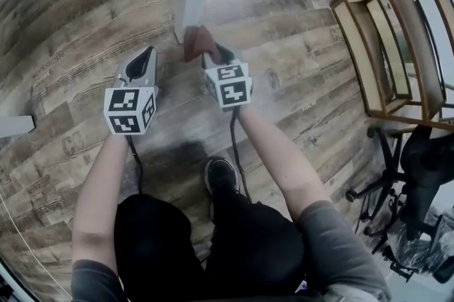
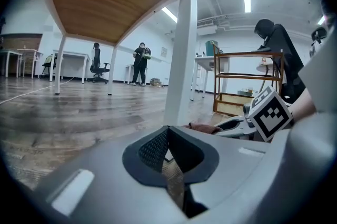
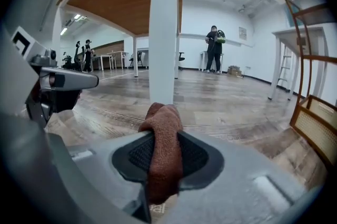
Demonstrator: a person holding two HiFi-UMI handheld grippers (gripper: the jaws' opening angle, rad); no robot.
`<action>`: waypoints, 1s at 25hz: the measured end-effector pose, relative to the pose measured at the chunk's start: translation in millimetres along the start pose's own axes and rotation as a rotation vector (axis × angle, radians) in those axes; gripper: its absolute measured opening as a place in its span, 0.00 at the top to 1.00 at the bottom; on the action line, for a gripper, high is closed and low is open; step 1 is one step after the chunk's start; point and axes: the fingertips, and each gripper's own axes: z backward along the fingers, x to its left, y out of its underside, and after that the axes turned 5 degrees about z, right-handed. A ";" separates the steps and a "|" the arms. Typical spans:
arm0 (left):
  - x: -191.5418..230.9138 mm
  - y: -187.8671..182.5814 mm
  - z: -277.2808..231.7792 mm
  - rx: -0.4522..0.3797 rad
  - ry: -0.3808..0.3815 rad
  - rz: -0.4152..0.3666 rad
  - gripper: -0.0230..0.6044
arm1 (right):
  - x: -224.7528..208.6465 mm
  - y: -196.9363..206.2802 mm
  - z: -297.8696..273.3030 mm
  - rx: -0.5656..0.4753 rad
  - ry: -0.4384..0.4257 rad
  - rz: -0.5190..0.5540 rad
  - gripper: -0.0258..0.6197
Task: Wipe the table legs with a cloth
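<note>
Right gripper (image 3: 164,157) clamps cloth (image 3: 163,125) by table leg (image 3: 163,33)

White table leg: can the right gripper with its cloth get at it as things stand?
Probably yes: the right gripper, shut on the brown cloth, faces the white table leg close ahead, nothing standing between them.

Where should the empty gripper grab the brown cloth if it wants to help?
Probably the rounded bunch of the cloth poking out past the right gripper, whose jaws are clamped on its middle. The left gripper sits to its left, so coming from that side looks easiest; the table leg blocks the front.
</note>
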 end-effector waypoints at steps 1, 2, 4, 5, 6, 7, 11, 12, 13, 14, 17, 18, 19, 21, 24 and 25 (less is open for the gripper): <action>-0.6 -0.3 -0.1 0.000 0.000 -0.001 0.93 | -2.1 0.2 0.6 -0.002 0.008 0.013 0.82; -0.7 -1.8 -0.4 -0.003 0.000 -0.001 0.93 | -4.4 -0.4 1.6 -0.007 0.015 0.018 0.82; -0.3 -7.4 -1.6 -0.012 -0.003 -0.002 0.93 | -8.7 -3.4 4.6 -0.021 0.026 0.006 0.82; -0.2 -11.7 -2.0 -0.021 -0.004 -0.002 0.93 | -11.2 -6.4 7.6 -0.034 0.035 0.003 0.82; -0.2 -17.3 -2.1 -0.032 -0.004 0.001 0.93 | -14.8 -10.9 12.1 -0.051 0.050 0.008 0.82; 0.1 -24.4 -1.7 -0.047 -0.004 0.007 0.93 | -19.3 -17.3 18.1 -0.073 0.073 0.026 0.82; 1.6 -63.8 3.2 -0.119 -0.005 0.024 0.93 | -39.6 -62.1 49.5 -0.176 0.162 0.154 0.82; -0.9 -76.1 3.3 -0.135 0.002 0.015 0.93 | -46.0 -78.3 58.0 -0.205 0.174 0.182 0.82; -4.6 -89.8 3.0 -0.150 0.013 -0.003 0.93 | -52.8 -96.6 66.4 -0.235 0.185 0.213 0.82; -8.4 -104.8 3.0 -0.166 0.024 -0.025 0.93 | -59.4 -117.0 74.5 -0.265 0.195 0.248 0.82; -17.3 -154.6 8.0 -0.230 0.045 -0.059 0.93 | -74.8 -185.6 100.5 -0.358 0.215 0.340 0.82; -20.3 -170.4 10.7 -0.247 0.050 -0.063 0.93 | -79.0 -207.2 110.2 -0.386 0.218 0.347 0.82; -24.2 -184.6 13.3 -0.257 0.055 -0.068 0.93 | -82.9 -226.7 120.2 -0.411 0.220 0.343 0.82; -35.6 -208.7 18.1 -0.259 0.075 -0.082 0.93 | -89.2 -260.7 140.0 -0.450 0.225 0.328 0.82; -61.0 -246.5 27.8 -0.286 0.133 -0.123 0.93 | -96.5 -308.7 165.8 -0.496 0.244 0.349 0.82; -69.6 -260.3 31.7 -0.307 0.151 -0.144 0.93 | -98.8 -325.8 174.2 -0.513 0.254 0.366 0.82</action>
